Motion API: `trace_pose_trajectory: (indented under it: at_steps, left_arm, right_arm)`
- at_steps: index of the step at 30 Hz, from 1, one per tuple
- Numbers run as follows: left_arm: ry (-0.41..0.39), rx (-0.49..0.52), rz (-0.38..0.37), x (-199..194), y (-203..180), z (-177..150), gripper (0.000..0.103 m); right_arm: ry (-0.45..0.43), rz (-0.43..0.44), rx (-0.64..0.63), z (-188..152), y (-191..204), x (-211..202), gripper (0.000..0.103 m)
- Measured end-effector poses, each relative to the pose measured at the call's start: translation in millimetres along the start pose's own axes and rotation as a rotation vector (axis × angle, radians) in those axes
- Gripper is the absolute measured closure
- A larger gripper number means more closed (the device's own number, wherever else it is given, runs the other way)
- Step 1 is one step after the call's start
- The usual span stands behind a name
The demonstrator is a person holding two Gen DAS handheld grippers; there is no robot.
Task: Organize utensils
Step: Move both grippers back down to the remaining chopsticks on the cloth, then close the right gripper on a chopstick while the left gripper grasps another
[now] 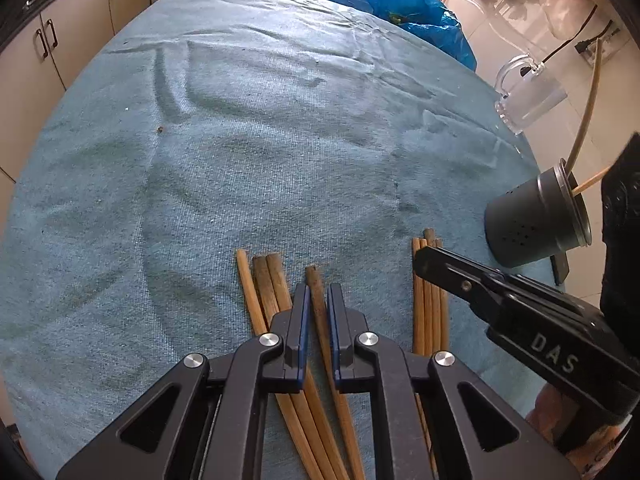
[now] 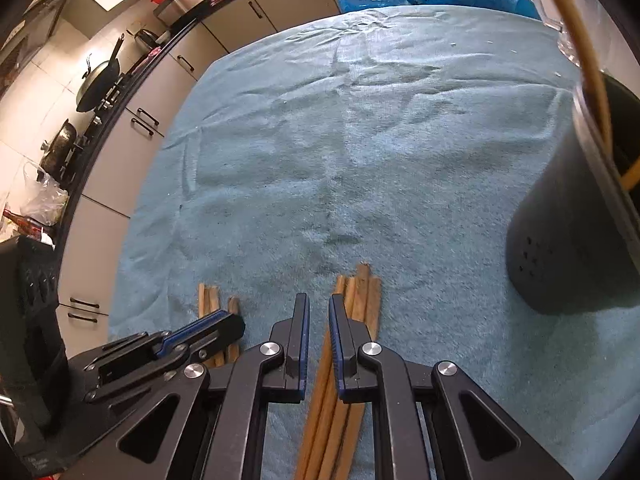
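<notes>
Wooden chopsticks lie in two bunches on a teal cloth (image 1: 240, 140). One dark-tipped chopstick (image 1: 314, 280) of the left bunch (image 1: 268, 288) runs between the pads of my left gripper (image 1: 318, 296), which is shut on it low over the cloth. My right gripper (image 2: 319, 308) hovers shut just above the right bunch (image 2: 362, 296), with only cloth showing between its tips. In the left wrist view the right gripper (image 1: 420, 258) covers the far ends of that bunch (image 1: 430, 312). A dark grey perforated holder (image 1: 532, 224) stands at the right with chopsticks (image 1: 592, 182) in it.
A glass mug (image 1: 528, 96) stands beyond the holder near the cloth's right edge. A blue plastic bag (image 1: 400, 4) lies past the far edge. Kitchen cabinets (image 2: 132, 128) and a stove with pans (image 2: 96, 84) run along the left.
</notes>
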State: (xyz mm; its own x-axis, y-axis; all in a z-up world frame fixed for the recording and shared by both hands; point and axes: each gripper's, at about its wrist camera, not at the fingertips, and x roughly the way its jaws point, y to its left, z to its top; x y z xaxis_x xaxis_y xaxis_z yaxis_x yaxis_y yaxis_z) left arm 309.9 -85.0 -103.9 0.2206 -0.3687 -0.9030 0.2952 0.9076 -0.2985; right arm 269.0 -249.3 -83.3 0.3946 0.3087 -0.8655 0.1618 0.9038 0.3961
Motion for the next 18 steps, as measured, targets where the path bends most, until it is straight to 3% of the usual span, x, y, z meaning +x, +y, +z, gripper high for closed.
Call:
trace_pose_trajectory:
  at_steps: [8,16,18]
  left_arm:
    - [-0.001,0.000,-0.012,0.0,2.8,0.1,0.093]
    - [-0.006,0.004,-0.006,-0.1,1.4,1.0,0.094]
    - [-0.015,0.003,-0.004,0.2,0.5,2.3,0.095]
  right_arm:
    - [0.040,-0.108,-0.011,1.9,3.4,9.4,0.092]
    - [0.036,-0.154,-0.067,9.1,9.9,15.0,0.093]
    - [0.036,-0.155,-0.080,11.2,9.8,16.2,0.097]
